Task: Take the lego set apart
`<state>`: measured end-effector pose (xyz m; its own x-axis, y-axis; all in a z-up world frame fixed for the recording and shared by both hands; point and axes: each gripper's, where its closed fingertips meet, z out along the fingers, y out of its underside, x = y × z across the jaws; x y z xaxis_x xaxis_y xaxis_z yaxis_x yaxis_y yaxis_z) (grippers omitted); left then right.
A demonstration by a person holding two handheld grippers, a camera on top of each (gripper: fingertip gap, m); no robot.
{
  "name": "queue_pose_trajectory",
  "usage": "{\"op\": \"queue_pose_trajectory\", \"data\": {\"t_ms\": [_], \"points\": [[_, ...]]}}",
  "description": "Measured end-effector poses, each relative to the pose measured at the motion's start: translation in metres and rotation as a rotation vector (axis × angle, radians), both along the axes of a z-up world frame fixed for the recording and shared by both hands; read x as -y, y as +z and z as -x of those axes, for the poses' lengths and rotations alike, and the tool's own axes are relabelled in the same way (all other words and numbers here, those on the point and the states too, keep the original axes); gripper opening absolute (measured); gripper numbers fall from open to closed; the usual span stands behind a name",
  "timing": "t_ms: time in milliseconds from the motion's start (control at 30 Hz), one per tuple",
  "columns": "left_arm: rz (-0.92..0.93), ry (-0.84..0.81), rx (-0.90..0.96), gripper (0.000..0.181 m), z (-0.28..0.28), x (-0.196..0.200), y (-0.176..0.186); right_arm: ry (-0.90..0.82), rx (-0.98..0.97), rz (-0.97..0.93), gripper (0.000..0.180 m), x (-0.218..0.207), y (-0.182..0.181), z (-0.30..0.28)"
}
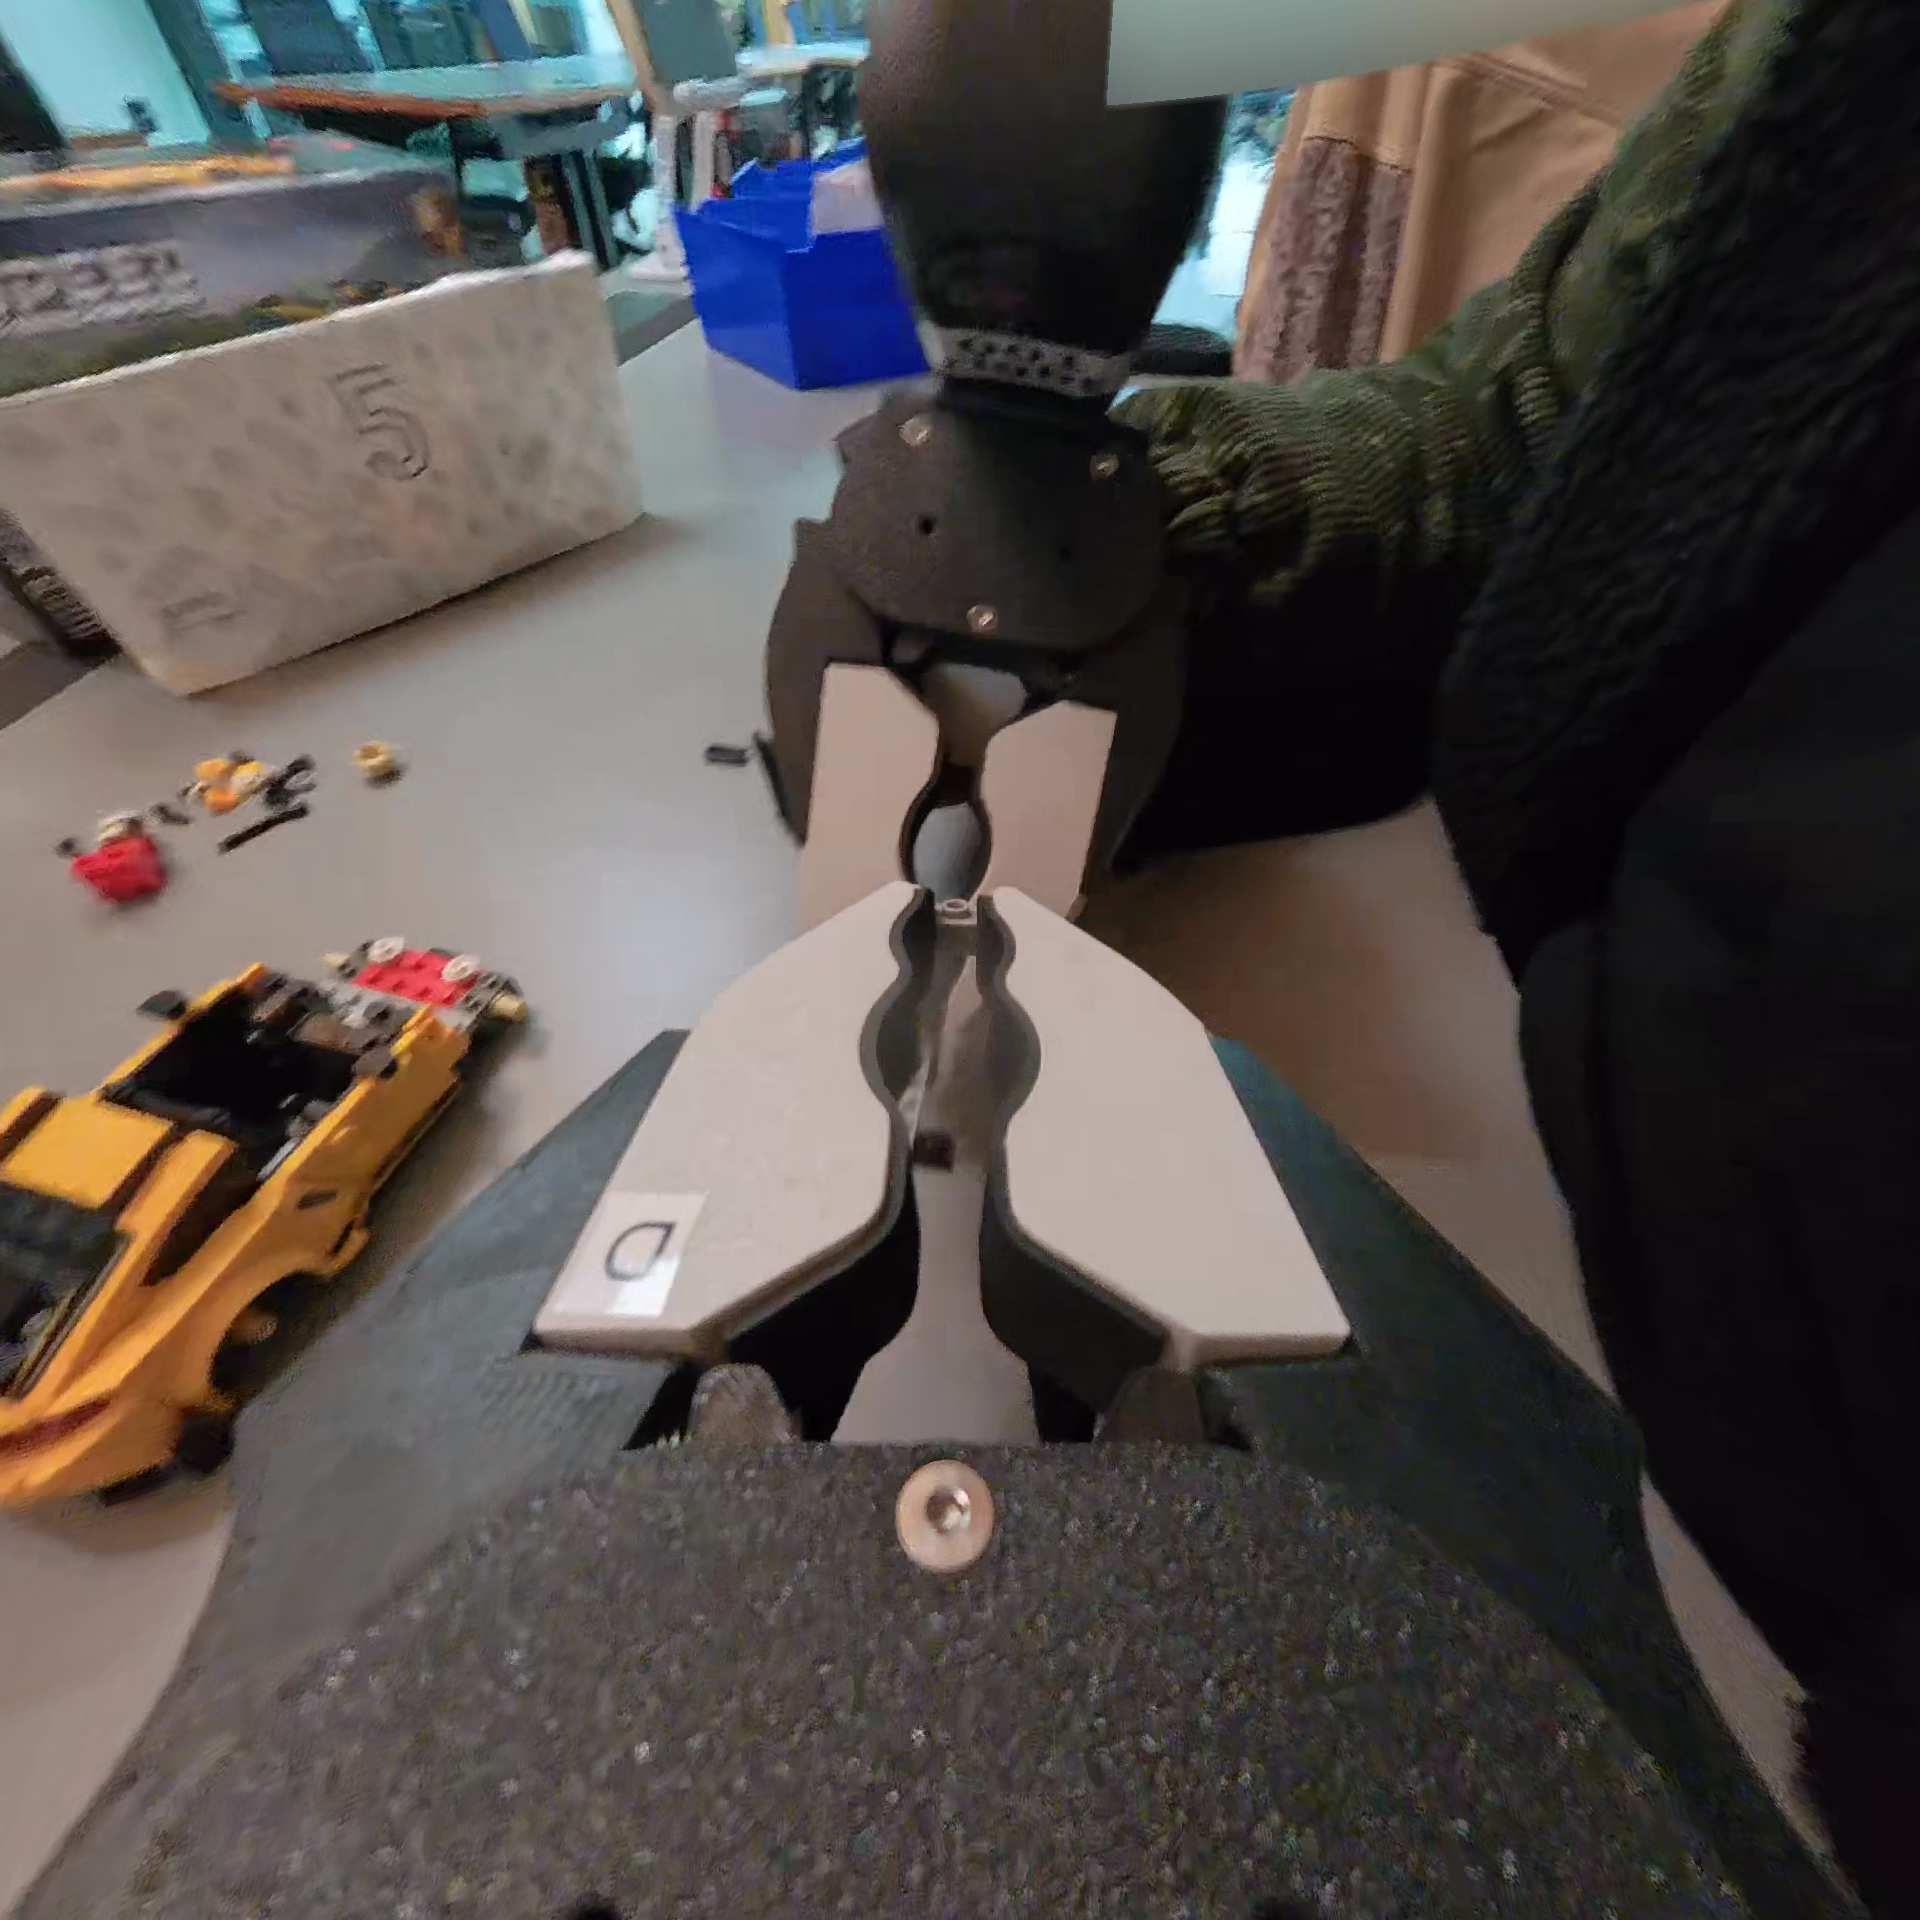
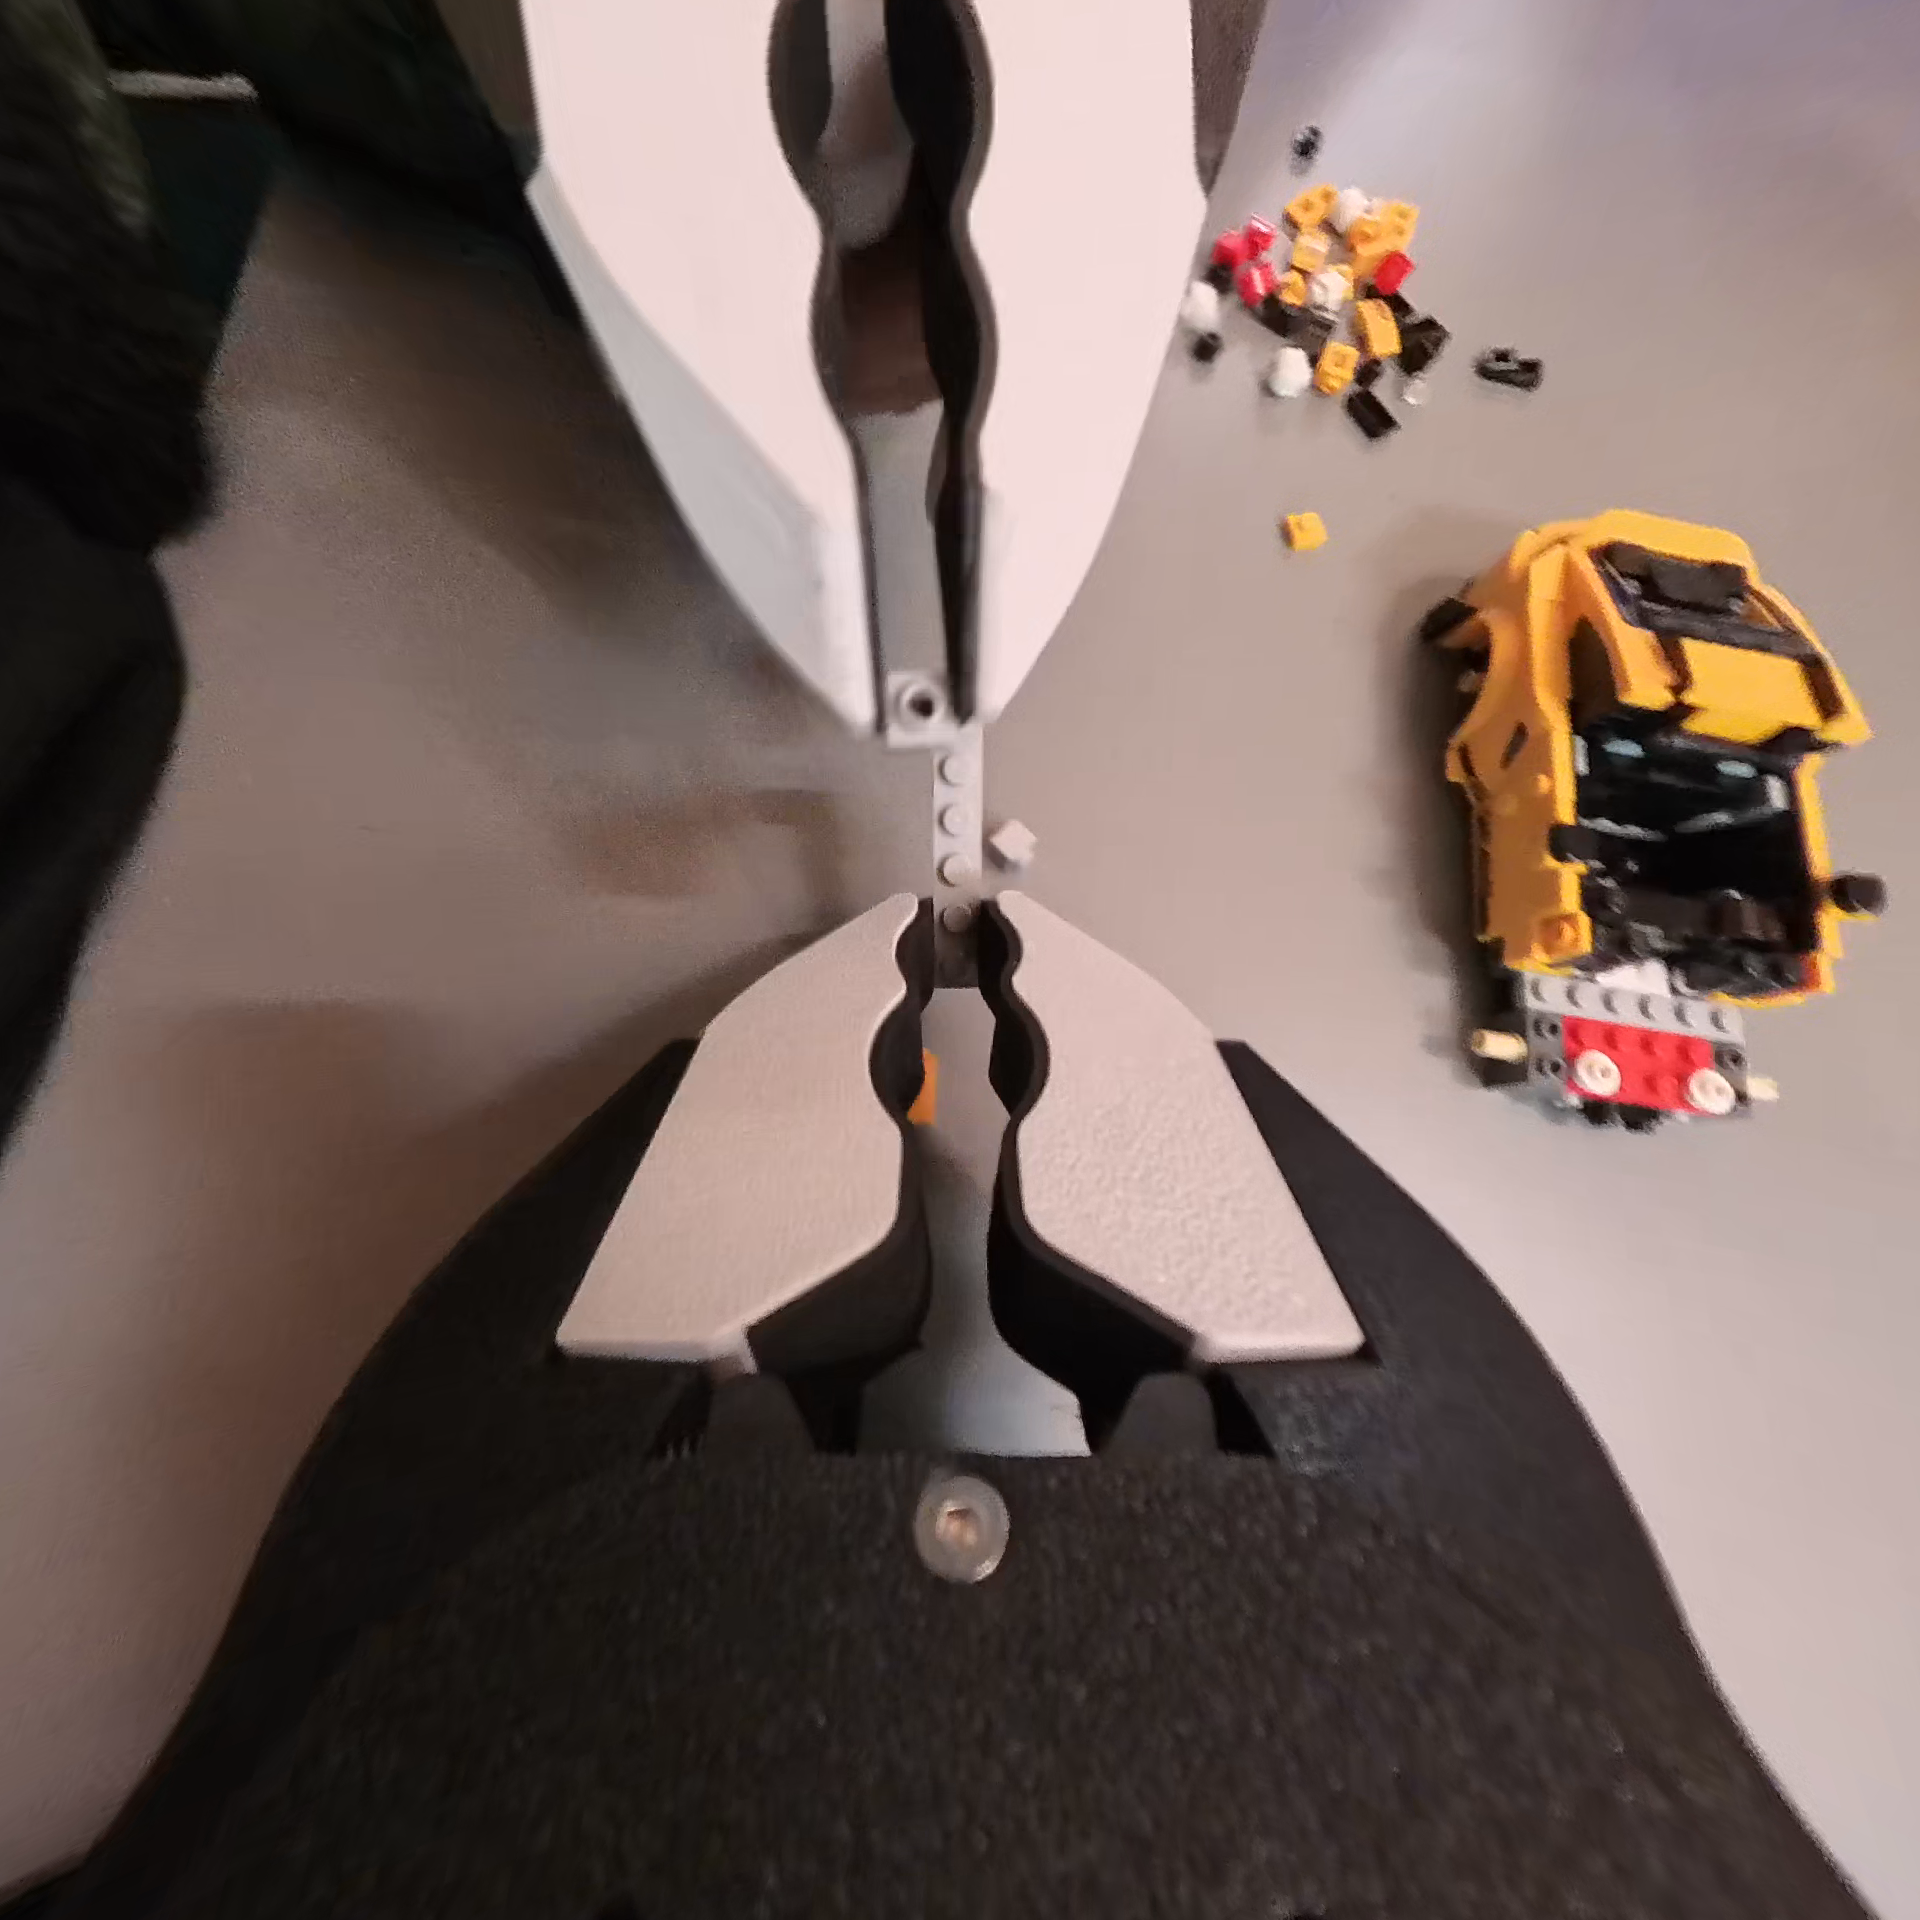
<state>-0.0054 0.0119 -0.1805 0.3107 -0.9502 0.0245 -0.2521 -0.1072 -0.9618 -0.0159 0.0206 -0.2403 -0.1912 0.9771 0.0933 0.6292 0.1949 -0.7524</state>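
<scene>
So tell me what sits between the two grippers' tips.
In the right wrist view, a narrow grey studded Lego plate spans the gap between the right gripper and the left gripper, each clamping one end; a small grey piece sticks off its side.

Grey table (image 2: pixel 1558 1455), yellow lego car (image 2: pixel 1642 810), loose bricks (image 2: pixel 1340 301), white box (image 1: pixel 312 468)

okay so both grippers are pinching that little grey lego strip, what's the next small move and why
Probably pull the two grippers apart with a slight twist. The right gripper and left gripper each clamp one end of the grey strip, held above the table, so prying should split it.
</scene>
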Motion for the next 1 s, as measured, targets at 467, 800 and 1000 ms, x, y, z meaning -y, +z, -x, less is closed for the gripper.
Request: {"op": "queue_pose_trajectory", "data": {"t_ms": [467, 800, 1000], "points": [[0.163, 0.124, -0.224, 0.029, 0.018, -0.021, -0.053, -0.125, -0.001, 0.115, 0.008, -0.032, 0.002, -0.017], [0.452, 0.122, 0.110, 0.006, 0.013, -0.026, -0.024, -0.124, -0.094, -0.045, 0.008, -0.032, 0.019, -0.007], [0.542, 0.132, 0.170, 0.003, 0.020, -0.028, -0.024, -0.106, -0.173, -0.255, 0.008, -0.036, 0.034, -0.004]]}}
